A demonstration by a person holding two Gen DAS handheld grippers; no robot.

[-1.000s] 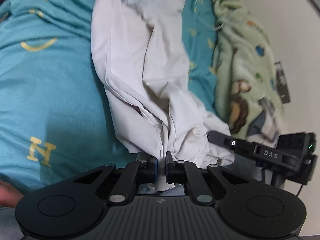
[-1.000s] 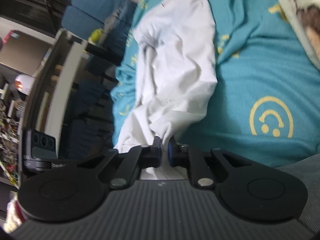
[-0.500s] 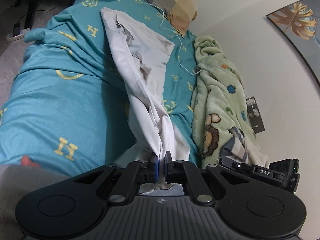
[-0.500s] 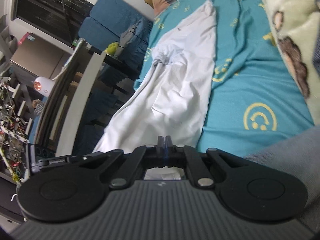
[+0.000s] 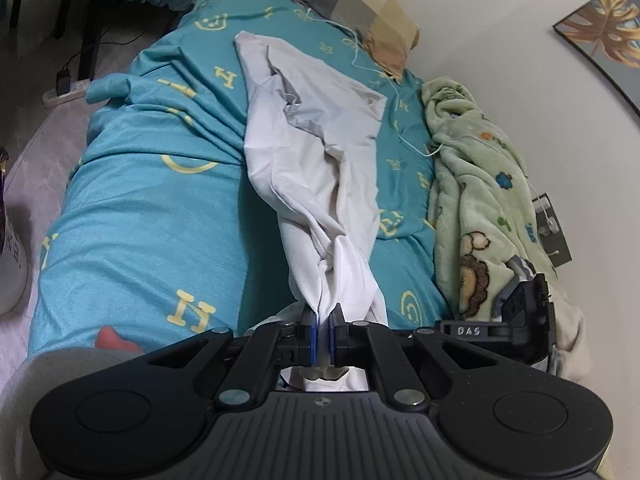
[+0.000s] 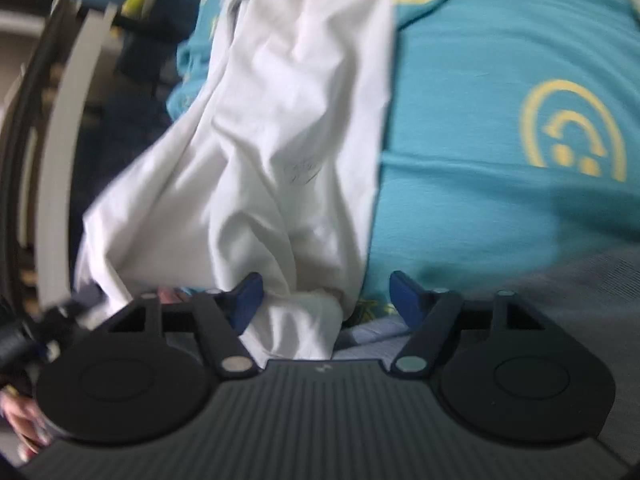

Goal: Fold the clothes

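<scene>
A white garment [image 5: 316, 152] lies stretched lengthwise on a teal bed sheet [image 5: 152, 216]. My left gripper [image 5: 323, 330] is shut on a bunched near end of the garment, which rises taut from the bed into its jaws. In the right wrist view the garment [image 6: 272, 128] fills the middle, blurred. My right gripper [image 6: 326, 296] is open, its blue pads [image 6: 248, 294] wide apart, with a fold of the cloth lying loose between them. The right gripper's body also shows in the left wrist view [image 5: 516, 316].
A green fleece blanket [image 5: 476, 208] lies along the wall side of the bed. A checked pillow [image 5: 340, 4] sits at the far end with a thin white cable [image 5: 400, 128]. Dark furniture and a blue sofa [image 6: 132, 20] stand beyond the bed's left edge.
My right gripper has opened and let go of the garment, and dropped closer to the bed. My left gripper stays shut on the cloth, still raised, with the garment pulled out long.
</scene>
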